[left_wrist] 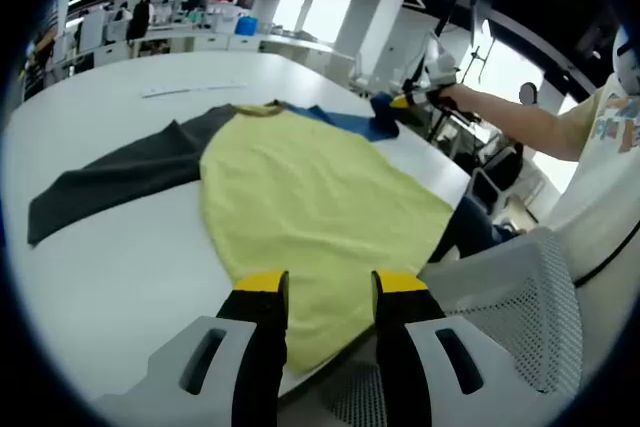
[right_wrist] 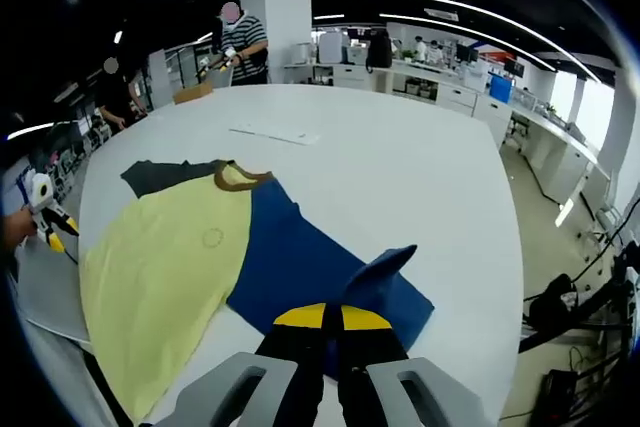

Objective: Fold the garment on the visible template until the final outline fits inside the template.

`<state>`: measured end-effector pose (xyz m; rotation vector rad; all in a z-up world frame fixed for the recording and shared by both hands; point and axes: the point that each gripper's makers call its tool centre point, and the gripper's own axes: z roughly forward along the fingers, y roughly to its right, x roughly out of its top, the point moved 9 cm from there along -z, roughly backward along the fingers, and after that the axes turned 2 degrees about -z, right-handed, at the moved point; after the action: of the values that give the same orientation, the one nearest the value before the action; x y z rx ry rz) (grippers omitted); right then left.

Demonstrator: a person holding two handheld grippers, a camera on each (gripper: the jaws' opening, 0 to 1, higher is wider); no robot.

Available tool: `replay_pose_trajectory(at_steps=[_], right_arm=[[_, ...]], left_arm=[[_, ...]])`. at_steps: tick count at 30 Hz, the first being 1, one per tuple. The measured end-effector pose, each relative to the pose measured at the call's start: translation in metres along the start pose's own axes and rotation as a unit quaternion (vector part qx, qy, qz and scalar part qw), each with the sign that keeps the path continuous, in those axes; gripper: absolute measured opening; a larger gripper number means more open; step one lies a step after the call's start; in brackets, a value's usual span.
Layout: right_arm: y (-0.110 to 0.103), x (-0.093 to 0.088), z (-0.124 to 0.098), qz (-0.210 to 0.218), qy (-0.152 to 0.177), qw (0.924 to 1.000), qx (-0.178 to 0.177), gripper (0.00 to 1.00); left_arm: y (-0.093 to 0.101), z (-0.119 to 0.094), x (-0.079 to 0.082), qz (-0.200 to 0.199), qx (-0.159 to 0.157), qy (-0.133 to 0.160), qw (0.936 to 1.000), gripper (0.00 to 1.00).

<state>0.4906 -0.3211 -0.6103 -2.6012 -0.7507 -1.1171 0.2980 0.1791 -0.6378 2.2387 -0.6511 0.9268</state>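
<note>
Right gripper [right_wrist: 332, 319] was clamped on the blue sleeve [right_wrist: 385, 269], lifting it, apparently to fold it inward; left gripper [left_wrist: 328, 285] hovered, jaws apart, over the yellow garment [left_wrist: 310, 197].

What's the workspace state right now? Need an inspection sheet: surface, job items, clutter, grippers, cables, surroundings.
Surface: white table, large, mostly bare.
Job's things: garment spread flat, yellow body, dark grey sleeve, blue sleeve with its end lifted; hem overhangs the near edge. Template: cannot make out.
Clutter: thin white strip lying past the collar.
Grippers: left gripper open over the hem; right gripper shut on the blue sleeve.
Cables: bundle on the floor beside the table.
Surroundings: mesh chair, people standing beyond the table, office benches.
</note>
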Motion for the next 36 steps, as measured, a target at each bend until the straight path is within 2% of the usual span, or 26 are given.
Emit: replay_pose_trajectory(at_steps=[19, 36], right_arm=[[-0.036, 0.024, 0.023, -0.024, 0.002, 0.9991, 0.033, 0.0], [-0.077, 0.039, 0.049, -0.049, -0.015, 0.9958, 0.076, 0.0]], left_arm=[[-0.005, -0.006, -0.006, -0.009, -0.002, 0.01, 0.9999, 0.3], [-0.009, -0.013, -0.013, -0.021, 0.002, 0.016, 0.9997, 0.3]])
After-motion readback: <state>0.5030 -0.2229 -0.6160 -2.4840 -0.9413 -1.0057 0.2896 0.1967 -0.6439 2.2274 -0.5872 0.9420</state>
